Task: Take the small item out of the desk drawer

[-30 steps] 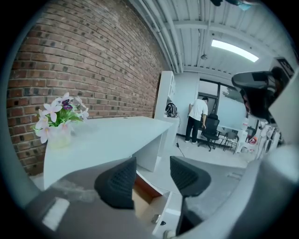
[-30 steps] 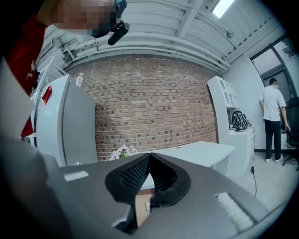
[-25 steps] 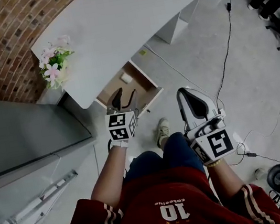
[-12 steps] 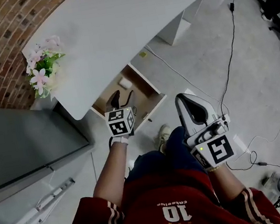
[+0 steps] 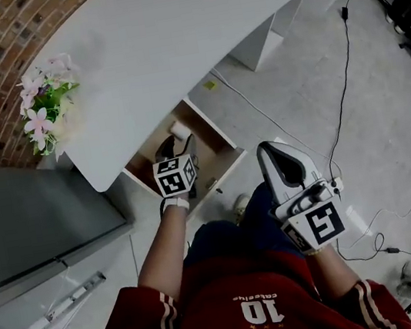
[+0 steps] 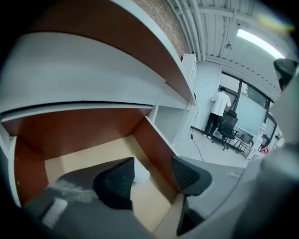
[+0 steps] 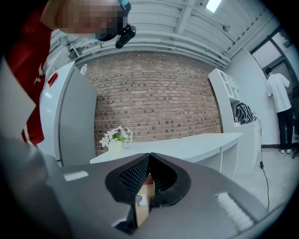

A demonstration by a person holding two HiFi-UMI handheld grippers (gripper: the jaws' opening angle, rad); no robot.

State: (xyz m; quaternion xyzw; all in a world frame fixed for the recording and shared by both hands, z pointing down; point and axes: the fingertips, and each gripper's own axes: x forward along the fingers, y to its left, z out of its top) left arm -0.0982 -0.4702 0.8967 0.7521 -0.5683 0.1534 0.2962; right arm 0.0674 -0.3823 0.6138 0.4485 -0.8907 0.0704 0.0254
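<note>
The desk drawer (image 5: 216, 144) stands pulled open under the white desk (image 5: 192, 37). A small white item (image 5: 179, 130) lies on the drawer's bottom near its back. My left gripper (image 5: 182, 148) reaches into the drawer just short of that item. In the left gripper view the jaws of the left gripper (image 6: 152, 172) stand open, and the white item (image 6: 141, 173) shows between the pads but farther in, untouched. My right gripper (image 5: 288, 172) hangs over the person's right knee, away from the drawer. Seen in its own view, the right gripper (image 7: 149, 161) is shut and empty.
A vase of pink flowers (image 5: 42, 109) stands on the desk's left end. A grey cabinet (image 5: 28, 221) flanks the drawer on the left. Cables (image 5: 332, 84) run over the floor at right. A person in a white shirt (image 6: 219, 109) stands far off by an office chair.
My left gripper has gone forward and deeper into the drawer, closer to the white item. The head view has shifted, so the desk sits lower in the frame. The right gripper has barely moved.
</note>
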